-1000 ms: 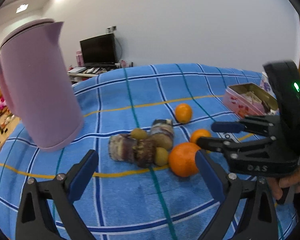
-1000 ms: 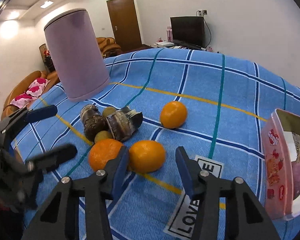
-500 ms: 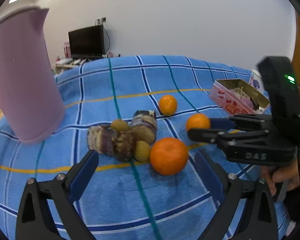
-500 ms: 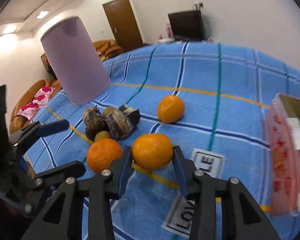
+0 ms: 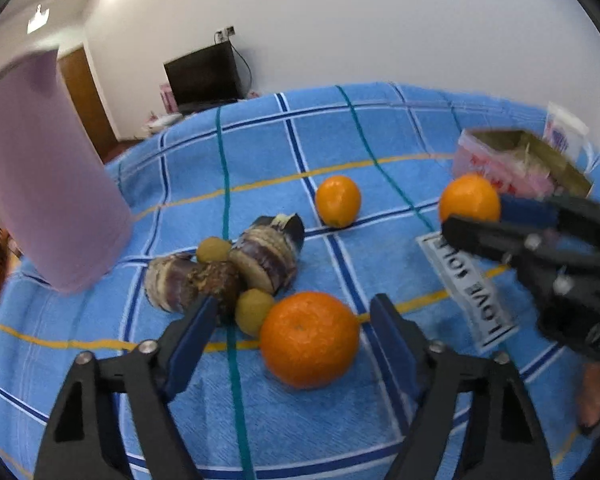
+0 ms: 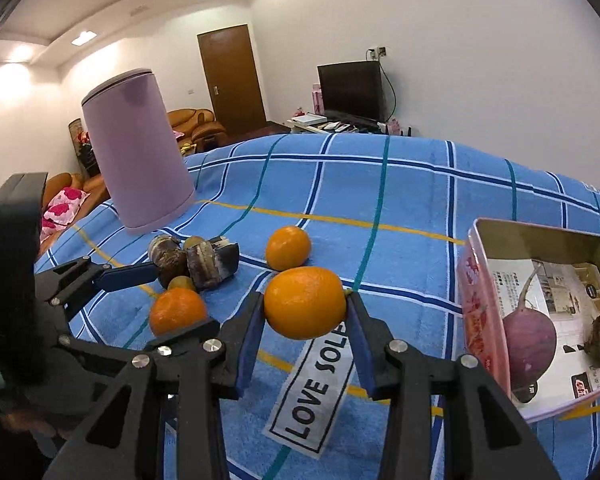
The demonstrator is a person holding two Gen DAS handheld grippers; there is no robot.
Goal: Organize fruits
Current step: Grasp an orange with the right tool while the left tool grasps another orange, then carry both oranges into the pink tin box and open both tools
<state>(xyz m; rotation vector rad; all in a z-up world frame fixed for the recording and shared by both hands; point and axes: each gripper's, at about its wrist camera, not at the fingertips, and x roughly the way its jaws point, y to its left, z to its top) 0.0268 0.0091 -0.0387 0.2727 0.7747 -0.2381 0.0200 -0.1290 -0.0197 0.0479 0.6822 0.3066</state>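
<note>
Both grippers, left gripper [image 5: 290,334] and right gripper [image 6: 305,330], are black plastic with blue-padded jaws and silver screws.

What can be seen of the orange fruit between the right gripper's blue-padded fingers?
The round orange fruit has smooth, slightly glossy peel, looks whole and is a little wider than tall. It sits between the right gripper's blue pads, which press on its two sides; it appears lifted clear of the blue checked cloth. From the left wrist view it shows at those fingertips, before the pink tin box. Nothing else touches it.
</note>
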